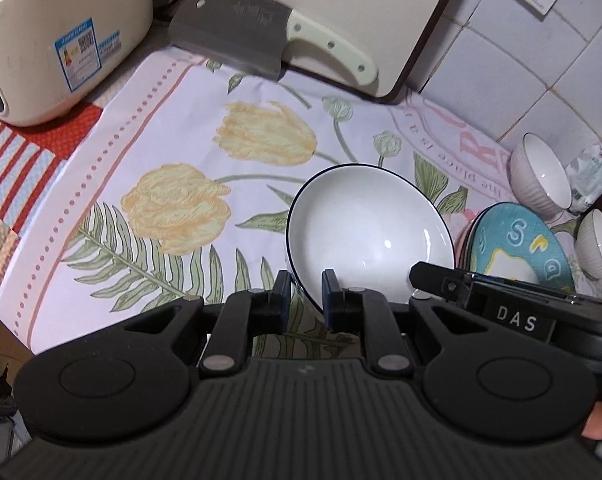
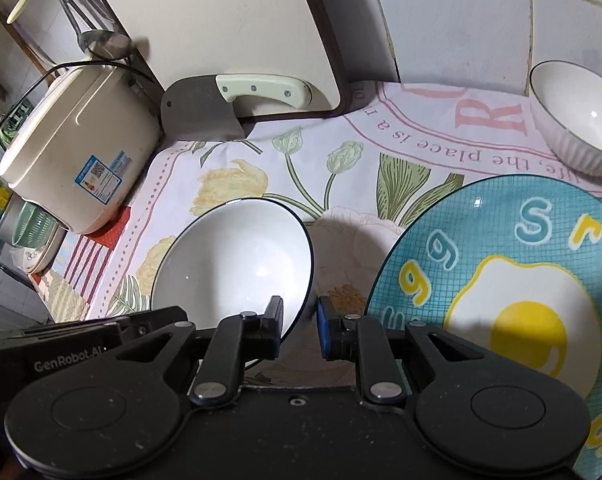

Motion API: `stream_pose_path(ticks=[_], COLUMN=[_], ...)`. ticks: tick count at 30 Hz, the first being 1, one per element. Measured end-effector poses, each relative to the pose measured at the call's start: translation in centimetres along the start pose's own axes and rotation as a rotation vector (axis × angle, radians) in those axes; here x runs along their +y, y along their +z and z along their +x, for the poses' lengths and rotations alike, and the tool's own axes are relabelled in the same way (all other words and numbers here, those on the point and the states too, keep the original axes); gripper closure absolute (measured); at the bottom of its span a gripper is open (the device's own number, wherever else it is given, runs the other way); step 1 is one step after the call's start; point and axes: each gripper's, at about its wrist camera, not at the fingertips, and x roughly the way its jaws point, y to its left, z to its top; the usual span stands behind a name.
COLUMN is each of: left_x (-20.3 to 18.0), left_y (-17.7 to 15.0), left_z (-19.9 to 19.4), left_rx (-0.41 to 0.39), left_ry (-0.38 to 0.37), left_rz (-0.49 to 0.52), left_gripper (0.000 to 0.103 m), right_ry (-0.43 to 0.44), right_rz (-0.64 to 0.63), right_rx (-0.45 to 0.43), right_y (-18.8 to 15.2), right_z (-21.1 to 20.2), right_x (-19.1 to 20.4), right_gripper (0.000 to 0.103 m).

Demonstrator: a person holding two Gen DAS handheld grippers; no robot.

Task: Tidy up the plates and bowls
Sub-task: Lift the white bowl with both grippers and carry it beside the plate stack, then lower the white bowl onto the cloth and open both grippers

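Observation:
A white bowl with a dark rim (image 1: 365,224) (image 2: 237,256) hangs tilted just above the floral tablecloth (image 1: 181,128). My left gripper (image 1: 307,294) is shut on its near left rim, the rim pinched between the pads. My right gripper (image 2: 299,322) is shut on the opposite rim. Right of the bowl lies a blue plate with a fried-egg picture (image 1: 517,244) (image 2: 501,260), which seems to rest on another plate. Two ribbed white bowls (image 1: 541,176) (image 1: 599,246) stand by the tiled wall; the right wrist view shows one of them (image 2: 577,116).
A cleaver (image 1: 237,40) (image 2: 201,112) leans against an upright cutting board (image 1: 341,0) at the back. A cream rice cooker (image 1: 53,40) (image 2: 81,148) stands at the back left. Ladles (image 2: 101,40) hang above it. The tablecloth's tulip area left of the bowl is bare.

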Motion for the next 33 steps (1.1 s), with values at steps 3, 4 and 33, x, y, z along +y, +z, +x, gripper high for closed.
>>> stream_pose_path(ticks=[3, 4, 33], left_x=[-0.1, -0.2, -3.1], left_y=[-0.2, -0.3, -0.5], left_z=[0.8, 0.8, -3.8], left_rx=[0.016, 0.012, 0.107], left_ry=[0.011, 0.015, 0.123], left_rz=[0.010, 0.018, 0.008], left_gripper=[0.088, 0.088, 0.062], right_ry=[-0.020, -0.020, 0.019], right_rz=[-0.029, -0.031, -0.120], right_rx=[0.007, 0.006, -0.009], right_y=[-0.1, -0.2, -0.8], right_z=[0.5, 0.5, -7.1], right_x=[0.2, 0.2, -1.1], right_gripper=[0.081, 0.081, 0.038])
